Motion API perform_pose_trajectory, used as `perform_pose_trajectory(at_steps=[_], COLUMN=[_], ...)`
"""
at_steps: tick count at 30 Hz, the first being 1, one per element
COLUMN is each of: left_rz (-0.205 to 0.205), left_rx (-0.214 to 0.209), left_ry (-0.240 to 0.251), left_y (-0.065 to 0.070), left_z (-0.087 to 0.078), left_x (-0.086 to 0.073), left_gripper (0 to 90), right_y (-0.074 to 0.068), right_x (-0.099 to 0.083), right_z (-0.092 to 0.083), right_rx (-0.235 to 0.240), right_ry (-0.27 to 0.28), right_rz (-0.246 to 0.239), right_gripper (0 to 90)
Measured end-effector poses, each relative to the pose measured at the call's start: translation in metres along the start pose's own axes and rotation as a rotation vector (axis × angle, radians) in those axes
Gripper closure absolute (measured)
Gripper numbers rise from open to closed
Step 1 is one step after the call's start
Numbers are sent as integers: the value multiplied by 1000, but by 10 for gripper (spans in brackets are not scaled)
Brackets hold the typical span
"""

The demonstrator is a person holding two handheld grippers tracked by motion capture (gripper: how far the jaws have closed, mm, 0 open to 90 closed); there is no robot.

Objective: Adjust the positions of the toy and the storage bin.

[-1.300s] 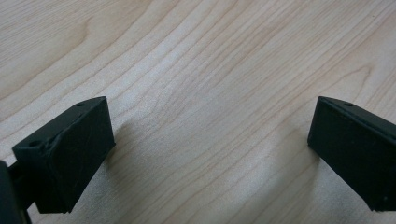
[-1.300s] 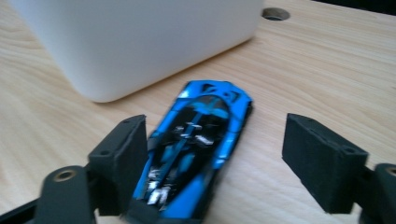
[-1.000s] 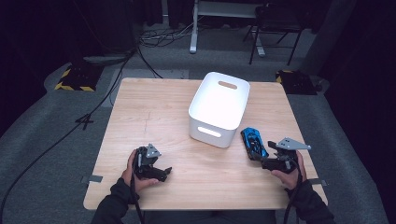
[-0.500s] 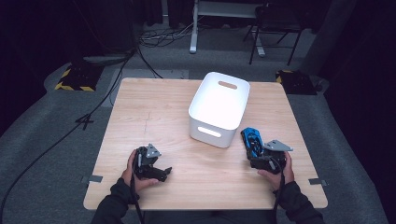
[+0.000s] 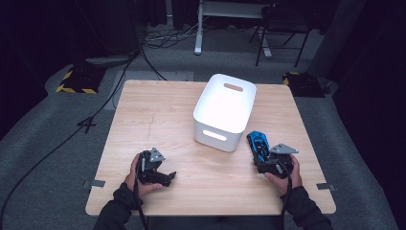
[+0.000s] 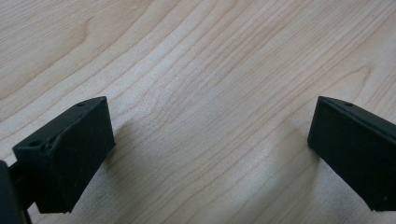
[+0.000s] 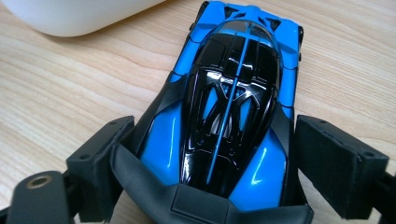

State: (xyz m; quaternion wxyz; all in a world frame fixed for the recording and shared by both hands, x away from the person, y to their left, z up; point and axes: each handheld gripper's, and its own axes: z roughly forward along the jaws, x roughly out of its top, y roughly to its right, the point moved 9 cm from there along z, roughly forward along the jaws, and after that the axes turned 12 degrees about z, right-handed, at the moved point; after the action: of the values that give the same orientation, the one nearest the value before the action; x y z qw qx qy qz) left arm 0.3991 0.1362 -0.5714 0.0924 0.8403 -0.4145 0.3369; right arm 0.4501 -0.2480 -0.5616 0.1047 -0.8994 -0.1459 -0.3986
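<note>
- My right gripper (image 7: 205, 168) is sitting low over the table (image 5: 158, 115), jaws spread and straddling the blue toy car (image 7: 229, 102); one jaw is standing on each side of the car's near end. Whether the pads are touching its flanks, I cannot tell.
- In the high view my right gripper (image 5: 268, 160) is resting near the table's right front, with the car (image 5: 257, 143) pointing away from me.
- The car is lying on its wheels on the wood, just beside the near right corner of the white bin (image 5: 225, 110).
- The bin's rounded wall (image 7: 74, 16) is showing just past the car's far end.
- My left gripper (image 6: 205, 149) is gaping wide over bare wood, holding nothing.
- From above, my left gripper (image 5: 163, 176) is resting at the left front, well apart from car and bin.
</note>
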Motion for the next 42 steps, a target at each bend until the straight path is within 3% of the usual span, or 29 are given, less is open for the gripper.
perform_pose_trajectory(at_steps=[11,17,20,25,27,29,30,31,33,34,35,37,42], left_rz=[0,0,1,8,5,18,14,32,57,67,89,109,162], left_rx=[0,-2,-2,-7,-11,-5,-18,-14,-18,-18,-33,-26,-28], left_ry=[0,1,1,0,3,2,11,22,44,48,105,130,261], left_y=[0,0,0,2,3,4,8,9,15,17,25,28,46], left_z=[0,0,0,1,2,3,4,3,3,2,-1,-4,-17], left_x=[0,0,0,2,3,7,10,14,22,27,44,53,109], left_gripper=[6,6,6,6,6,19,48,205,238,181,193,191,193], right_y=[25,26,21,26,26,24,24,24,25,26,29,33,47], right_x=[-7,-5,0,-2,-3,-3,-3,-3,-3,-4,-5,-7,-11], right_z=[-11,-10,-8,-3,-3,-4,-5,-6,-6,-7,-9,-12,-19], right_rx=[38,35,45,32,53,70,71,70,73,75,84,86,57], right_ry=[-10,9,23,-19,-36,-34,-24,-25,-26,-29,-33,-43,-30], right_rz=[-20,-29,-10,25,46,29,23,27,23,21,13,3,3], right_gripper=[146,155,160,138,139,227,233,236,238,239,242,244,244])
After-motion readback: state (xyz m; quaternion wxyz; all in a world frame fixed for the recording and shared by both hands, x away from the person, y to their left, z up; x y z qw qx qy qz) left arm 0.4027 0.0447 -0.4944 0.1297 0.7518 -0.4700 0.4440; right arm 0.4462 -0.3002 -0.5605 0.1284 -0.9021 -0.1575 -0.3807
